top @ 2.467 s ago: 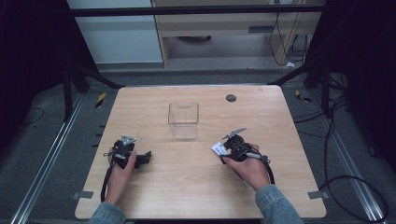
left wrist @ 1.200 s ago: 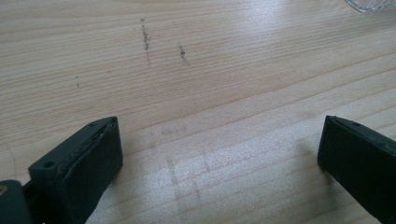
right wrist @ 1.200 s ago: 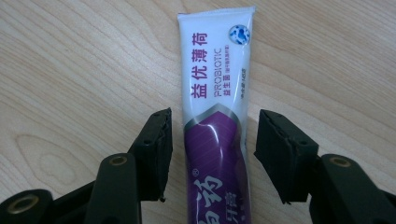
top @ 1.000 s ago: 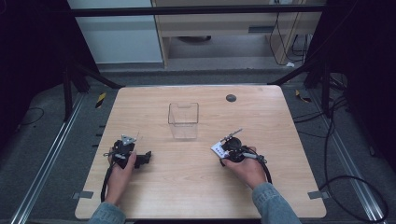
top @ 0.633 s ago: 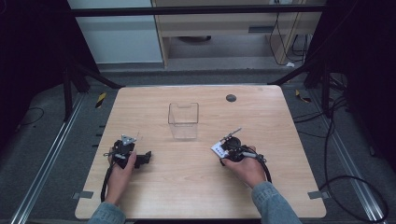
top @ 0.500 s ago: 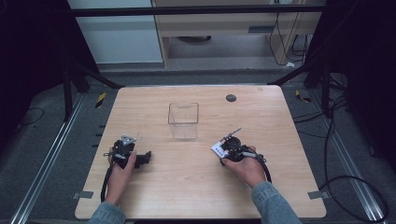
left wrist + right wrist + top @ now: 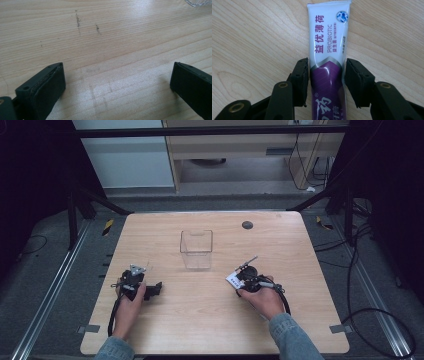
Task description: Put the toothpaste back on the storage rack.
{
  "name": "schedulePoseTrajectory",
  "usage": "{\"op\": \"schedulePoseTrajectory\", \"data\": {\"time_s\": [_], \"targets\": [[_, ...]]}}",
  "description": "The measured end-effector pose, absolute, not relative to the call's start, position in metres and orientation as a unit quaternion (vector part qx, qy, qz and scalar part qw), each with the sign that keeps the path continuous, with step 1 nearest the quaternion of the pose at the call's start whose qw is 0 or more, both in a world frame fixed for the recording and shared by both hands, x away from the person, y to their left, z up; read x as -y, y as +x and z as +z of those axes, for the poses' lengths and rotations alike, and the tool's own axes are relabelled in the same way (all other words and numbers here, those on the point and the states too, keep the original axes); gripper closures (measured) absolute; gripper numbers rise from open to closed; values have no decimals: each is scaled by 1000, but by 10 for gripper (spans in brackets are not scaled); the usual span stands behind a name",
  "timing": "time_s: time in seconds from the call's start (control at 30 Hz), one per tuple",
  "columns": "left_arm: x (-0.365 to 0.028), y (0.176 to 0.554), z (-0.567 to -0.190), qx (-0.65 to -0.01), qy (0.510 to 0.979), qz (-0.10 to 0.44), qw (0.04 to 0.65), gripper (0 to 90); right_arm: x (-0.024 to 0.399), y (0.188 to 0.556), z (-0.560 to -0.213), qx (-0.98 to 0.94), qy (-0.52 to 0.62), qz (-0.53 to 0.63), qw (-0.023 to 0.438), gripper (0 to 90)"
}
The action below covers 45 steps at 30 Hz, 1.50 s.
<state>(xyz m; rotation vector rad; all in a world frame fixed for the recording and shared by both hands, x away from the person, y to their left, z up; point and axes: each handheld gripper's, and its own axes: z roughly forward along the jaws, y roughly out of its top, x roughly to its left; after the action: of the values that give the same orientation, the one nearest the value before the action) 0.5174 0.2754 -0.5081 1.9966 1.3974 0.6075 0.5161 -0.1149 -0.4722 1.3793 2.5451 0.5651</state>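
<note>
White-and-purple toothpaste tube [image 7: 328, 65] is lying flat on the wooden table [image 7: 210, 320], near the clear box [image 7: 196, 249]. The right gripper [image 7: 327, 77] has just been closing around it — pads at its sides, seemingly not yet pressing. The left gripper [image 7: 117, 82] is gaping wide over bare wood.

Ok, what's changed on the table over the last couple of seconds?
The right gripper has just been closing its jaws around the toothpaste tube lying on the table; the left pad sits at the tube's edge, and a thin gap seems to remain on the other side. Neither hand moved. The left gripper stays open with nothing between its jaws, and the clear box is unmoved.
</note>
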Motion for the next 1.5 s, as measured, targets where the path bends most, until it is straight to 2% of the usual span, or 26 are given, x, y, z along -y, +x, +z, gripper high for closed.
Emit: {"op": "schedulePoseTrajectory", "data": {"time_s": [1.17,1.5], "targets": [[-275,517,-508,-529,756,230,310,0,111,520,-472,-869,455,167,100,595],[-275,517,-508,-529,756,230,309,0,113,521,-471,-872,449,166,104,646]]}}
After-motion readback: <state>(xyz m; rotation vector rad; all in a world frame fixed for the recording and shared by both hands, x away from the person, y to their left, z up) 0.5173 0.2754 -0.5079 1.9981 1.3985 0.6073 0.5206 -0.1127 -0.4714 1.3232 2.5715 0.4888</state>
